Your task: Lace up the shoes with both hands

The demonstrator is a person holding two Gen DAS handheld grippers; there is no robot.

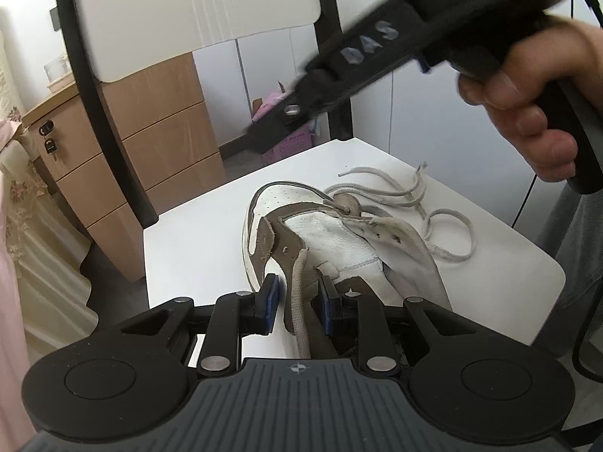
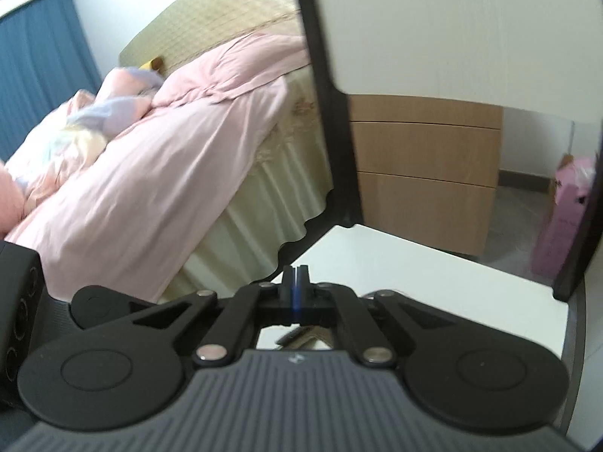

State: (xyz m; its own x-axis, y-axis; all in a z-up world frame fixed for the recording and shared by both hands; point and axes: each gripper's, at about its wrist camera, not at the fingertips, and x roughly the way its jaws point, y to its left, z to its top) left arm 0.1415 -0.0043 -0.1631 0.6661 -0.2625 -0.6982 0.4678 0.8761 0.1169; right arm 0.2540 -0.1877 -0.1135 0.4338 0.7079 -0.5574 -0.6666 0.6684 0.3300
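**Me:** My left fingers stand partly spread with the near end of the shoe's collar between them. The right pad sits against the brown edge and the left pad stands just off it, so I cannot tell whether I am really pinching it. My right gripper has its pads pressed together on nothing, pointing out over the bare far part of the seat.

**Partner:** Where is the shoe?

**Me:** The shoe, white and brown, lies on the white chair seat, toe away from me, tongue and flaps splayed open.

**Partner:** And the lace?

**Me:** The lace goes through the eyelets at the toe end only, as far as I can see. From there it trails off to the right in loose loops on the seat, its tips lying free at the far right.

**Partner:** So how much is done?

**Me:** Very little, I judge. The first crossing near the toe looks threaded; the eyelets further up the right flap are empty, and those on the left flap seem empty too. No knot, no bow.

**Partner:** What is left?

**Me:** Nearly all of it: picking up a lace tip with the right gripper, which hangs above the shoe in my hand, threading row after row, then tightening.
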